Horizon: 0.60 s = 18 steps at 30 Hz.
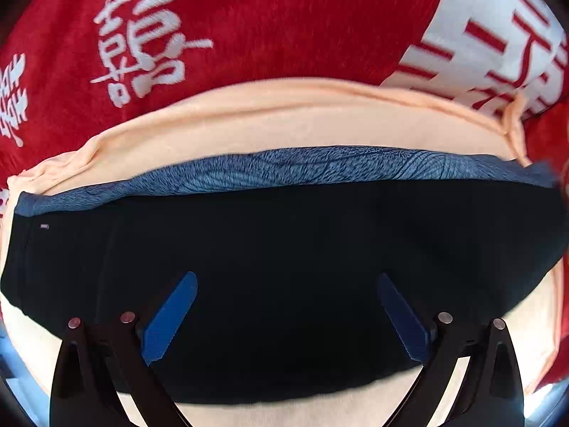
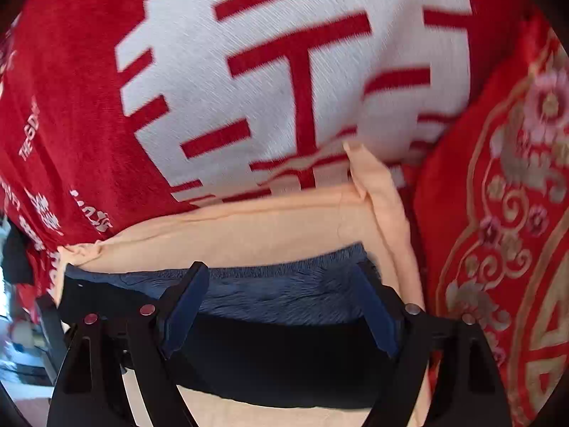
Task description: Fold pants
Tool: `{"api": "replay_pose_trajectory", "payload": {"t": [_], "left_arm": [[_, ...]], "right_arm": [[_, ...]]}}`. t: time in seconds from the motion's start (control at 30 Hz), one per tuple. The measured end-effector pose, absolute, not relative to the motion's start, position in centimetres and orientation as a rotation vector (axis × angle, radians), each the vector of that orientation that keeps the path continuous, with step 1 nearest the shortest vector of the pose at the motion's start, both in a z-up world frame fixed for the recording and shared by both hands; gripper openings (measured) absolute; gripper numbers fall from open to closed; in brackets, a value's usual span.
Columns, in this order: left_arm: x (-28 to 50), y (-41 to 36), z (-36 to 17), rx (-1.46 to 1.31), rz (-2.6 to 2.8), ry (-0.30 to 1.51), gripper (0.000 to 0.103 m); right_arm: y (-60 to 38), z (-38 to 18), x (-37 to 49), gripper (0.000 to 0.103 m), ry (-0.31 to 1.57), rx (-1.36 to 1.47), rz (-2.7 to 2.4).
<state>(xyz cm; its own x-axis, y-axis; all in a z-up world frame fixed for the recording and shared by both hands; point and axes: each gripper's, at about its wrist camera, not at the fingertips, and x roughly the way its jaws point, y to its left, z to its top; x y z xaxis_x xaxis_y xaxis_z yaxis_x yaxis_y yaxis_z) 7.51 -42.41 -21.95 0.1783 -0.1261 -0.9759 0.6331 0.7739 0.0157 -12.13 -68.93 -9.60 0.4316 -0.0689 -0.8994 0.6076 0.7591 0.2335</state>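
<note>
Folded black pants lie on top of a stack: a blue patterned garment under them and a peach garment at the bottom. My left gripper is open just above the black pants, holding nothing. In the right wrist view the black pants and the blue garment lie between the fingers of my right gripper, which is open and empty. The peach garment shows beyond it.
The stack rests on a red blanket with white characters. A red embroidered cushion or cover with gold and pink flowers lies to the right of the stack.
</note>
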Motion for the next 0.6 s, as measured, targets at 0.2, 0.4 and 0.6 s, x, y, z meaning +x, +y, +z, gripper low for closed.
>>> {"api": "replay_pose_trajectory", "payload": {"t": [0.2,0.4,0.6], "left_arm": [[8.4,-42.2,-24.1,0.471,-0.519,1.346,0.101],[8.5,-42.3,-24.5,0.488,-0.54,1.329,0.102],[8.8,-43.1,-23.6,0.539,-0.522,1.31,0.102]], "right_arm": [[-65.7,-12.9,-18.8,0.07,1.098,0.808,-0.488],[-67.3,-20.3,-24.3,0.046,1.08,1.136,-0.684],[-68.5,-16.4,-21.2,0.013,1.048,0.907,-0.652]]}}
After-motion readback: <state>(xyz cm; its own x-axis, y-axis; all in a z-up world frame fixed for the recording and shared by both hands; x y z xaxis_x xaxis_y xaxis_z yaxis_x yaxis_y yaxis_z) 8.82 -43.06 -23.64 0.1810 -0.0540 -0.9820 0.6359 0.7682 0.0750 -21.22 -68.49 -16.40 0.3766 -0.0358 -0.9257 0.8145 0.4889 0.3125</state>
